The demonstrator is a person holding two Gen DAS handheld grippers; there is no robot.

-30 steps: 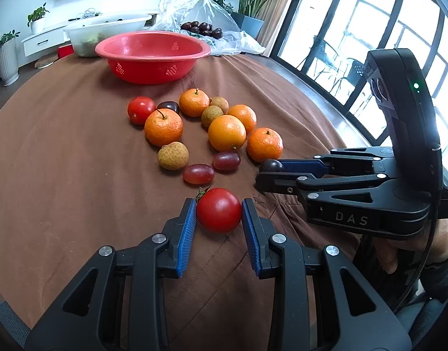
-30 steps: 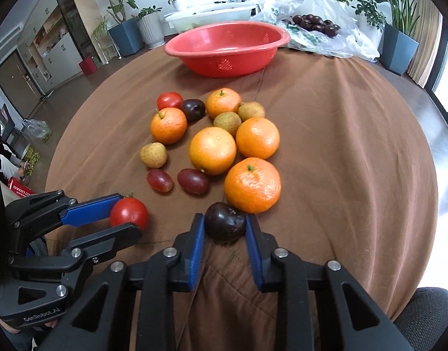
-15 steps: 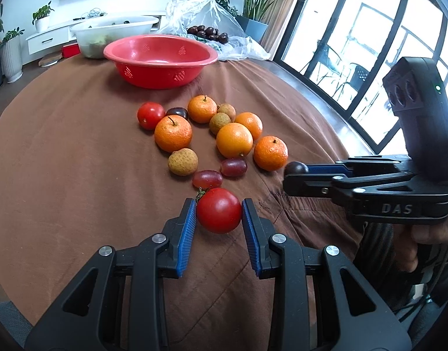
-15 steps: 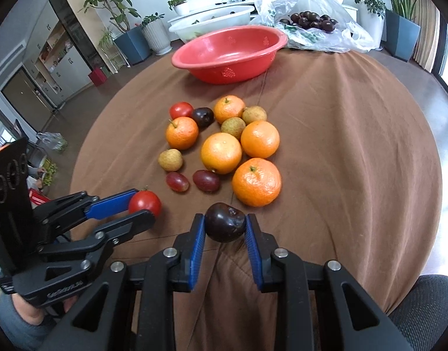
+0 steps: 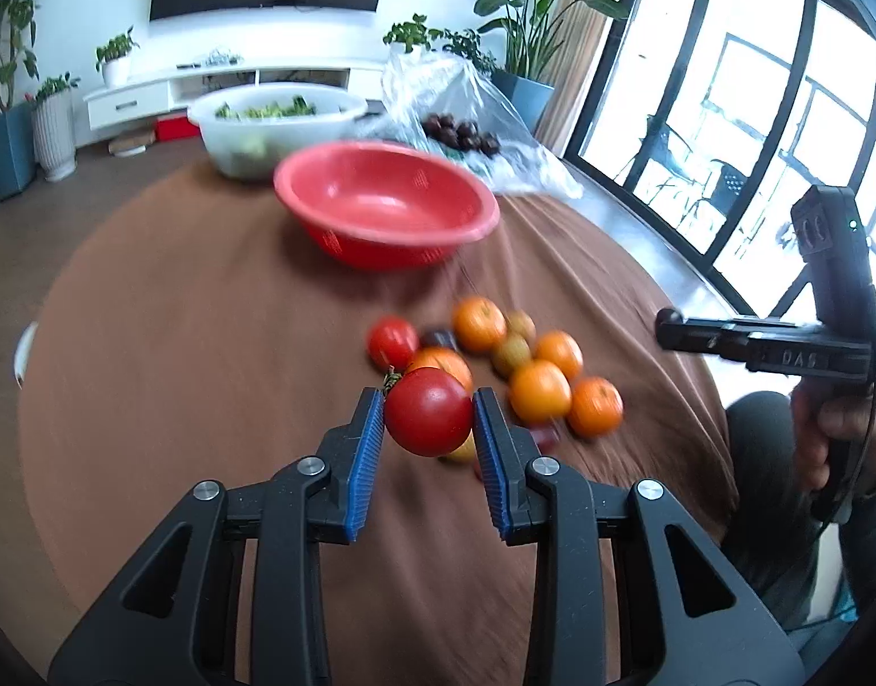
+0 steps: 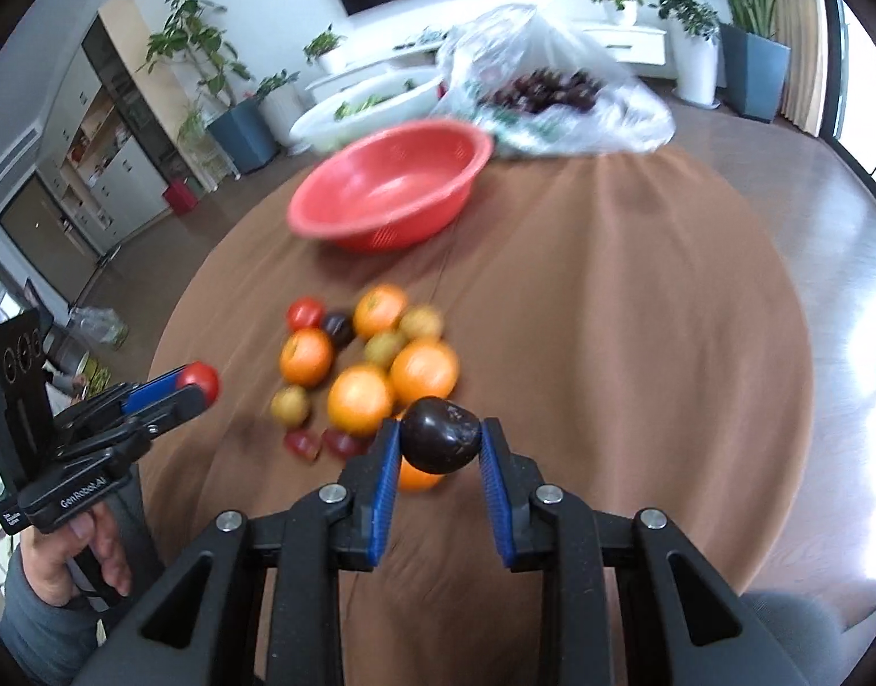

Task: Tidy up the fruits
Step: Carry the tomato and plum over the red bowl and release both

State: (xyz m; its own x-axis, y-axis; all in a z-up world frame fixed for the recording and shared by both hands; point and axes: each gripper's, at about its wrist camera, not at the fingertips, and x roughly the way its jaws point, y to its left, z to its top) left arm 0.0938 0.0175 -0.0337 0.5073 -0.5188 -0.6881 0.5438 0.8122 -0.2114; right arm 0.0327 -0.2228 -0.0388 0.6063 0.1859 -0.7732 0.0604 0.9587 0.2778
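My left gripper [image 5: 429,420] is shut on a red tomato [image 5: 428,411], held above the brown tablecloth. My right gripper [image 6: 440,443] is shut on a dark plum [image 6: 439,442], also lifted off the cloth. Below both lies a blurred cluster of fruit: several oranges [image 6: 360,400], a second tomato [image 6: 305,313], small yellowish fruits [image 6: 289,405], red grapes [image 6: 340,444] and a dark plum [image 6: 338,328]. An empty red bowl [image 5: 386,211] stands beyond the cluster. In the left wrist view the right gripper [image 5: 669,326] appears at the right edge; in the right wrist view the left gripper [image 6: 200,386] shows at left.
A white bowl of greens [image 5: 275,128] and a clear plastic bag with dark fruit [image 5: 466,134] sit behind the red bowl. The round table's brown cloth [image 6: 638,343] drops off at the edges. Potted plants, a cabinet and large windows surround the table.
Both grippers have risen off the cloth with their fruit and tilted up, so the red bowl and the room beyond fill more of each view. The fruit cluster now lies lower and blurred.
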